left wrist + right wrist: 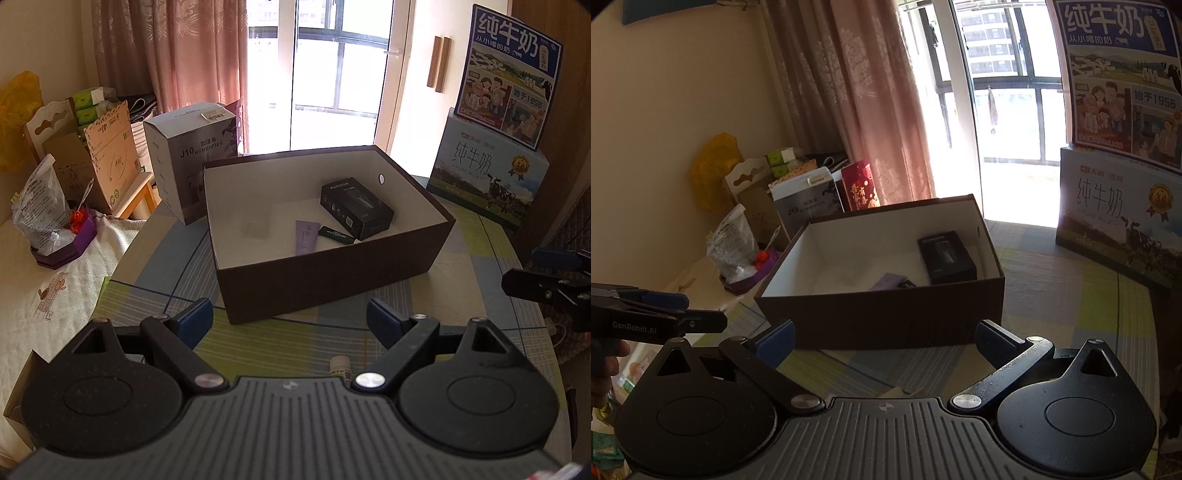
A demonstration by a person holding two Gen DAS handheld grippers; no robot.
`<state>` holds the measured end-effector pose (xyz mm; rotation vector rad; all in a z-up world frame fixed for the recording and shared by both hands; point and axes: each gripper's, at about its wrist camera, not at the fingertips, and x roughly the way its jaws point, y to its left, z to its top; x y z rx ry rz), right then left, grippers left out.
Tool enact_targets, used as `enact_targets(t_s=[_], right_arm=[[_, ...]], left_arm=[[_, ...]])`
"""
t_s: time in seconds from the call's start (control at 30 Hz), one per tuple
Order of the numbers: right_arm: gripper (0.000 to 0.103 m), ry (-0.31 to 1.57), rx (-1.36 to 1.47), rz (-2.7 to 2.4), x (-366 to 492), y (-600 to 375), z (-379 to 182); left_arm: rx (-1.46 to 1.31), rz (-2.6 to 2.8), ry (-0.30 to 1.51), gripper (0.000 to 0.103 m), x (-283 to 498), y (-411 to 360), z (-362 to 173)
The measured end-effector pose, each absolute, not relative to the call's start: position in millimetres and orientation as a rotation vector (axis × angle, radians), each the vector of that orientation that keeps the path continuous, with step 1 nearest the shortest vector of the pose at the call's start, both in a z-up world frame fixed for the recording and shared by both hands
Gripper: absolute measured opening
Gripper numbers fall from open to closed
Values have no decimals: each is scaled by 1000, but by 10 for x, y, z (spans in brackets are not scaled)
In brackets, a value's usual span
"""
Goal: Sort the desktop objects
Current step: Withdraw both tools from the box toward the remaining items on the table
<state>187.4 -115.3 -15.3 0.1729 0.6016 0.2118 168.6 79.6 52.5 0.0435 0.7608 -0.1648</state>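
A small white bottle (340,365) lay on its side on the checked tablecloth (476,254), on the near side of the brown box (325,280) and apart from its front wall, half hidden behind the left gripper (290,325). It looked light and rigid, smooth and round, so likely to roll or slip; a hold across its body, near the middle, seemed safest. The left gripper hovered above it with jaws spread wide and empty.

Inside the brown box lay a black carton (356,206) toward the far right corner, with a lilac tube (306,236) and a small dark green tube (338,234) nearer the front wall.

The right gripper (884,336) faced the box's front wall, likewise wide open and holding nothing. Milk cartons (487,177) stood to the right of the box, a humidifier carton (188,162) to its left.
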Motion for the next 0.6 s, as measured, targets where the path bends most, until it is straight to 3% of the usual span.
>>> enact_targets(t_s=[0.6], right_arm=[[101,747,164,212,1432,-996,-631]], left_arm=[[101,-204,861,88,1285,770,22]])
